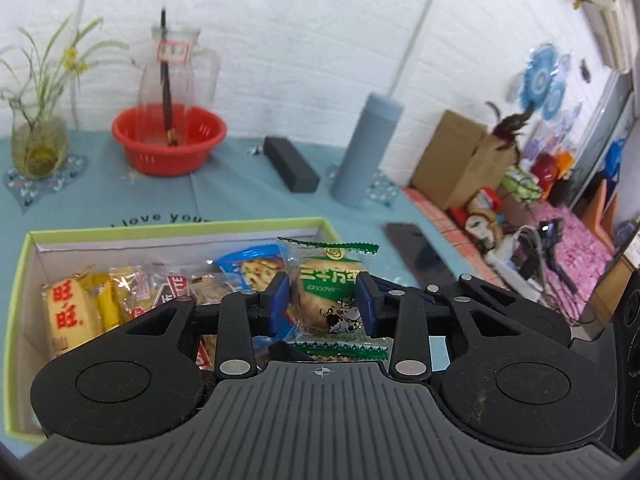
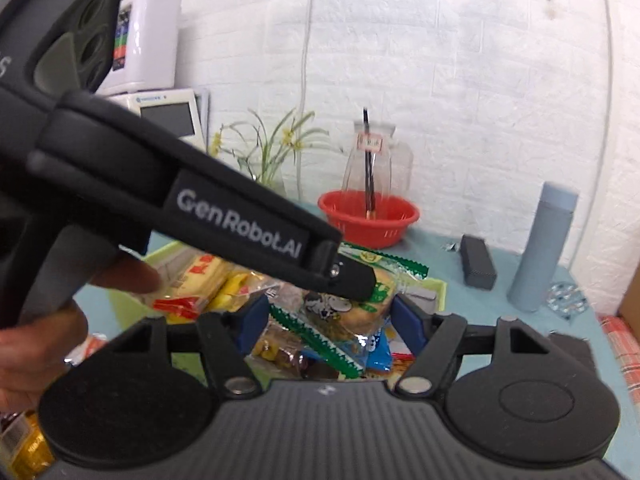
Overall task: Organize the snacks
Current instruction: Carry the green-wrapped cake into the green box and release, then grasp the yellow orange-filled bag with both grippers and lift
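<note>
**Green packet in my grip**

My left claw is clenched on the green biscuit packet — above the snack box. My right claw gapes just under it, pads touching nothing.

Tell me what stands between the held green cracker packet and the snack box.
Nothing visible does. The left tool holds the green cracker packet just above the snack box, whose open top has only other snacks inside; the right tool waits open nearby.
</note>
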`<state>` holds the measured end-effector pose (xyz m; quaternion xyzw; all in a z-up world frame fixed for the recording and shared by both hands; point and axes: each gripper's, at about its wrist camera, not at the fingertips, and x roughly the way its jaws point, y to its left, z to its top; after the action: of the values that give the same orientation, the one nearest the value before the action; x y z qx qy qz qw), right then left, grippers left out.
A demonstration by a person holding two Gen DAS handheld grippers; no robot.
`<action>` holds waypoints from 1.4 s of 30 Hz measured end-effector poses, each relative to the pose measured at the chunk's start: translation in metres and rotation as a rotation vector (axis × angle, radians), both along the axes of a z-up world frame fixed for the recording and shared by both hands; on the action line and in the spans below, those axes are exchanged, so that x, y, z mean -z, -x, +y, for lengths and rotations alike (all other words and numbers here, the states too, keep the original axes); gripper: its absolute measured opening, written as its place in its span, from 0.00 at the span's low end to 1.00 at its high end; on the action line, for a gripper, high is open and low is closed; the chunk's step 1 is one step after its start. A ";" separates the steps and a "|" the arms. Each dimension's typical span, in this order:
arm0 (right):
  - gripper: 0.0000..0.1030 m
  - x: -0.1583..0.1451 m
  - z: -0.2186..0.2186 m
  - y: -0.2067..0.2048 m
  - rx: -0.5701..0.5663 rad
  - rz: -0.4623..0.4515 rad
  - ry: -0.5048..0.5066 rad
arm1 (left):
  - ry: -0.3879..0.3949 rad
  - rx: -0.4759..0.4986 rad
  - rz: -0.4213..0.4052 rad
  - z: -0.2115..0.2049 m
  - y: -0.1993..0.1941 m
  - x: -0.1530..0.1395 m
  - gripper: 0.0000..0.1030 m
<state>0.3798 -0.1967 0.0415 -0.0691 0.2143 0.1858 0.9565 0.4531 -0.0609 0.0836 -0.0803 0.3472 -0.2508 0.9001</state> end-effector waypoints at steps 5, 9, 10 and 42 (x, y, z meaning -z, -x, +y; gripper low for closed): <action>0.74 0.035 0.001 -0.042 -0.011 0.129 0.000 | -0.007 0.000 0.093 -0.003 -0.030 0.043 0.19; 0.90 0.029 0.002 -0.033 -0.016 0.096 0.002 | 0.068 0.029 0.100 0.007 -0.023 0.028 0.27; 0.91 0.026 0.000 -0.029 -0.018 0.084 -0.013 | 0.081 0.030 0.088 0.010 -0.018 0.019 0.30; 0.90 0.088 0.128 0.157 -0.286 0.312 -0.130 | 0.131 -0.170 0.140 0.175 0.224 0.085 0.38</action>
<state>0.2227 -0.0691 -0.0470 -0.0076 0.3353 0.3413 0.8781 0.2293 0.1138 -0.0010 -0.1854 0.3839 -0.1897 0.8845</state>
